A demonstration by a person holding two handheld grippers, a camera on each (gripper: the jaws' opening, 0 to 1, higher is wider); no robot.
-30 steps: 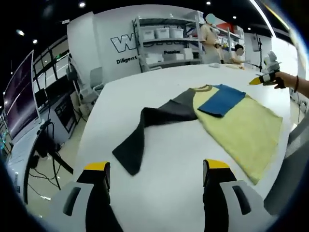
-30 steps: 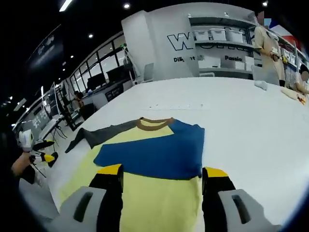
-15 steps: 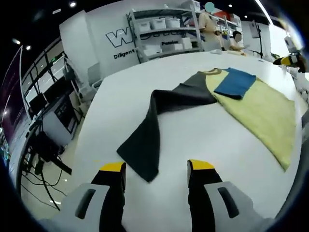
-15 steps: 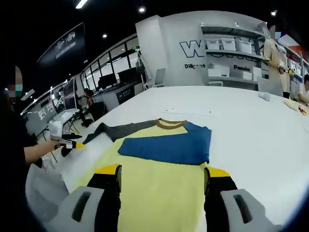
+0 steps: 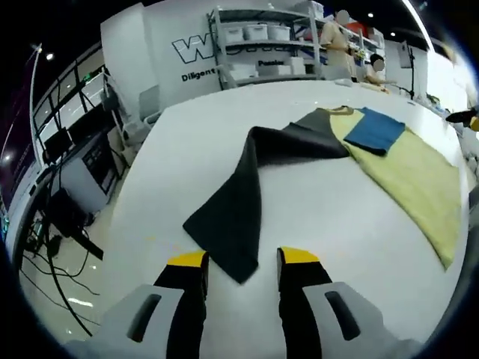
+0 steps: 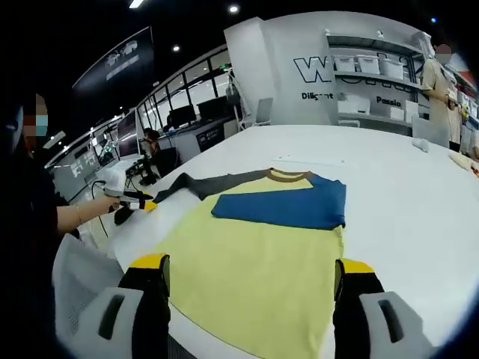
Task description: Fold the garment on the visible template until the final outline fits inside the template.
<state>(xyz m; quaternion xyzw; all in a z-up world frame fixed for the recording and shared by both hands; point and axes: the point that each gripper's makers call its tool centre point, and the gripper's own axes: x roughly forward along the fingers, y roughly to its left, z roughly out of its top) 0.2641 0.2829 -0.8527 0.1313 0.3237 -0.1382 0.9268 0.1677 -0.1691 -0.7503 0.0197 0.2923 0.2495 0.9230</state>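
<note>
On the white bench [image 5: 187, 149], the dark sleeve [image 5: 232, 213] of the yellow shirt [image 6: 258, 273] stretches straight away from the open, empty left tongs [image 5: 241, 262], its end just between their tips, while the right tongs [image 6: 251, 269], also open, see the folded blue sleeve [image 6: 288, 208].

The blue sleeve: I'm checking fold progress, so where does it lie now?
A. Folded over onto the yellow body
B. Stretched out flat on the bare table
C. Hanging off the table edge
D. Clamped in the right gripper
A: the blue sleeve lies flat across the yellow body below the collar, while the dark sleeve is spread out on the table.
</note>
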